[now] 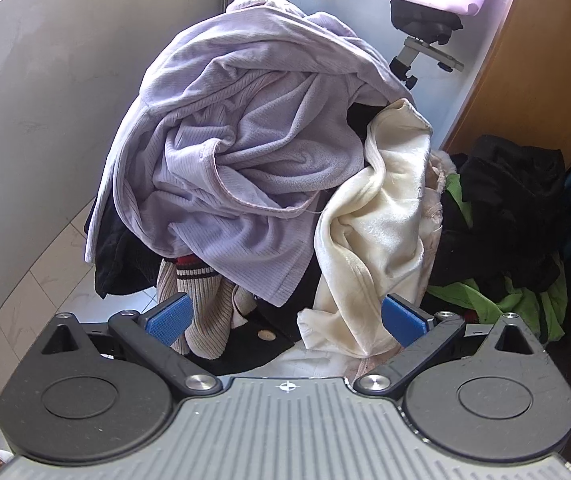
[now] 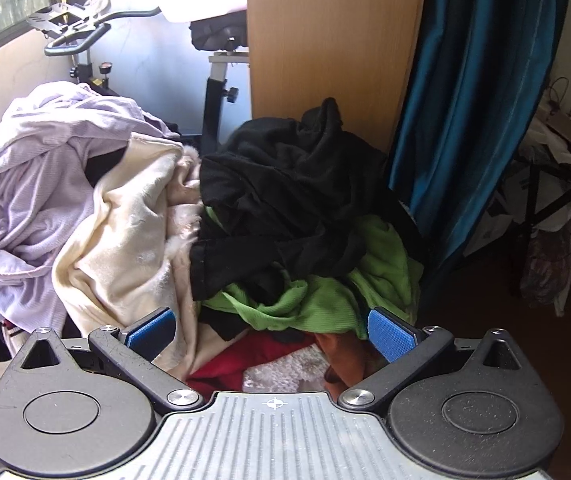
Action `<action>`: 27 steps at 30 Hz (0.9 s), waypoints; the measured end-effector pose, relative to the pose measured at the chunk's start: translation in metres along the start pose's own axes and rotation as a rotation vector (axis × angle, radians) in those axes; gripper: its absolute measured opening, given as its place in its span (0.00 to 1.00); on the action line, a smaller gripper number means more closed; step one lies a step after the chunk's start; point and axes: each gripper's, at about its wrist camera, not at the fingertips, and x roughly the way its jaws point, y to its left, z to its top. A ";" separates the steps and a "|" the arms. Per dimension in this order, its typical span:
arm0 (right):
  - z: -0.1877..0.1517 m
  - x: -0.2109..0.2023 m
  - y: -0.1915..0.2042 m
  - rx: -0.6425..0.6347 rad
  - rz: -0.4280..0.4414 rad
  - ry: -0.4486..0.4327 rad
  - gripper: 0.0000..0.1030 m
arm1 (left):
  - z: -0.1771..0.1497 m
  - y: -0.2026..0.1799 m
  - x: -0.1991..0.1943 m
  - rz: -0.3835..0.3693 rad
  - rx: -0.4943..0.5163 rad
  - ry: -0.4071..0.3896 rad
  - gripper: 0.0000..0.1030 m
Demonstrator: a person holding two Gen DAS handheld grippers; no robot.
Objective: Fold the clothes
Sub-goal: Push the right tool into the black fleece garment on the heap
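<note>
A heap of unfolded clothes fills both views. On top lies a lilac ribbed garment (image 1: pixel 237 152) (image 2: pixel 33 200), with a cream plush one (image 1: pixel 373 232) (image 2: pixel 125 248) to its right. Further right lie a black garment (image 2: pixel 285 200) (image 1: pixel 505 208) and a green one (image 2: pixel 317 296) (image 1: pixel 525 300). A beige ribbed knit (image 1: pixel 201 300) hangs low in the left wrist view, and a red cloth (image 2: pixel 253 356) lies at the bottom in the right wrist view. My left gripper (image 1: pixel 285 316) is open before the cream and beige cloth. My right gripper (image 2: pixel 271 334) is open over the green and red cloth. Neither holds anything.
An exercise bike (image 2: pixel 81 36) stands behind the heap by the window wall. A wooden cabinet side (image 2: pixel 333 40) (image 1: pixel 541 60) and a teal curtain (image 2: pixel 477 100) rise at the right. A cluttered black table (image 2: pixel 557 160) stands far right. Pale floor tiles (image 1: pixel 37 280) show at the left.
</note>
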 end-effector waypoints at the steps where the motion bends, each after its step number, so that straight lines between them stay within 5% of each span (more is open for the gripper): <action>1: 0.000 0.002 -0.004 0.003 -0.005 0.003 0.99 | 0.000 0.002 0.003 -0.004 -0.014 0.012 0.99; 11: 0.022 0.061 -0.039 0.065 0.105 0.064 0.99 | 0.024 -0.028 0.022 0.011 -0.007 -0.001 0.99; 22: 0.111 0.144 -0.033 -0.131 0.254 0.022 0.99 | 0.083 -0.072 0.069 0.063 -0.131 0.021 0.99; 27: 0.139 0.170 -0.010 -0.245 0.300 0.016 0.99 | 0.097 -0.086 0.094 0.150 -0.106 0.003 0.99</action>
